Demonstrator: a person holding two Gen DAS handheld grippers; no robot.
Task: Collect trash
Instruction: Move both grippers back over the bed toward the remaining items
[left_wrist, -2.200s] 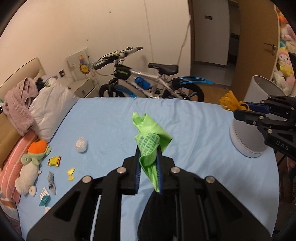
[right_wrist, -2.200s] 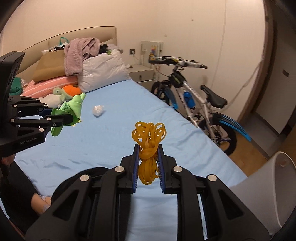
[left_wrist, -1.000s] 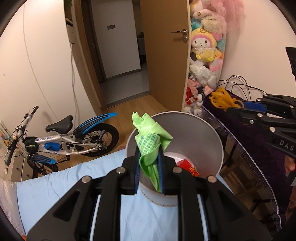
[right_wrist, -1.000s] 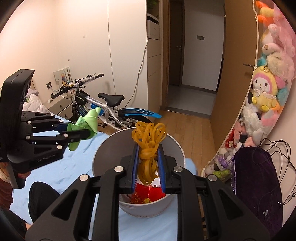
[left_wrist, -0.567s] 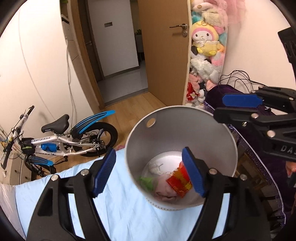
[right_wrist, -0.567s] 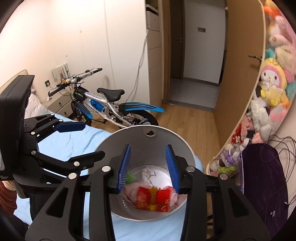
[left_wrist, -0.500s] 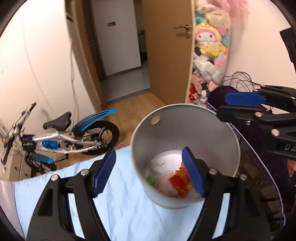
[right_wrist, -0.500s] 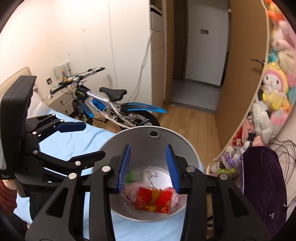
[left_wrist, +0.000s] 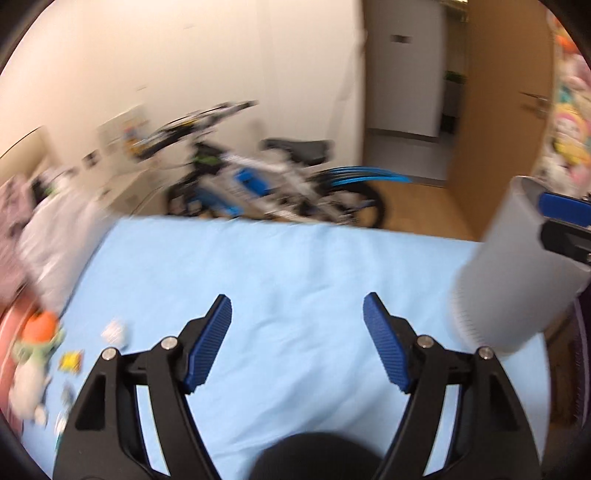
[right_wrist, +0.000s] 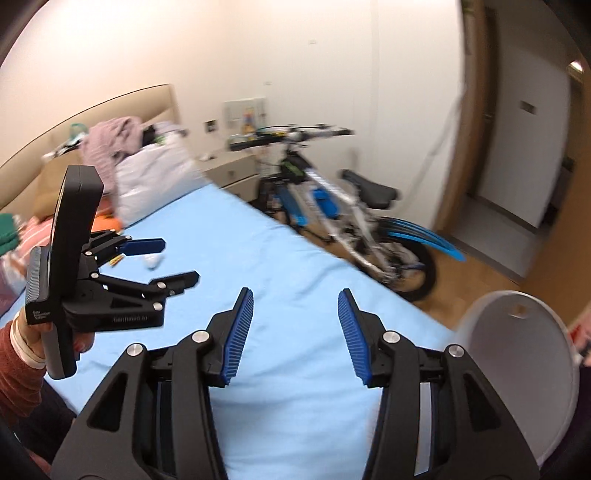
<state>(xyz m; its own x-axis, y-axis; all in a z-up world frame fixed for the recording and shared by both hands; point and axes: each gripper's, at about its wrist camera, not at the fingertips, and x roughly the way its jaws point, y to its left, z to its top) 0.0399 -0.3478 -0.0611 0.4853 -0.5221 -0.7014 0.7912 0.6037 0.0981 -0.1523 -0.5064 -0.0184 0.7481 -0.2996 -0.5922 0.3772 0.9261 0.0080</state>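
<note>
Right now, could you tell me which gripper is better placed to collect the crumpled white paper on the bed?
Left, probably: the left gripper hangs open nearest the crumpled white paper; the right gripper, jaws opening and empty, sits nearer the bin.

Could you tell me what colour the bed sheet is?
Plain light blue bed sheet, clearest in the right wrist view.

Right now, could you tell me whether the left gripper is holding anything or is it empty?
Empty. The left gripper stands open, with only the blue bedsheet visible between its pads, and the right wrist view likewise shows nothing in it.

Smooth cloth bedsheet (left_wrist: 295, 273), matt plastic bin (left_wrist: 509, 280).
</note>
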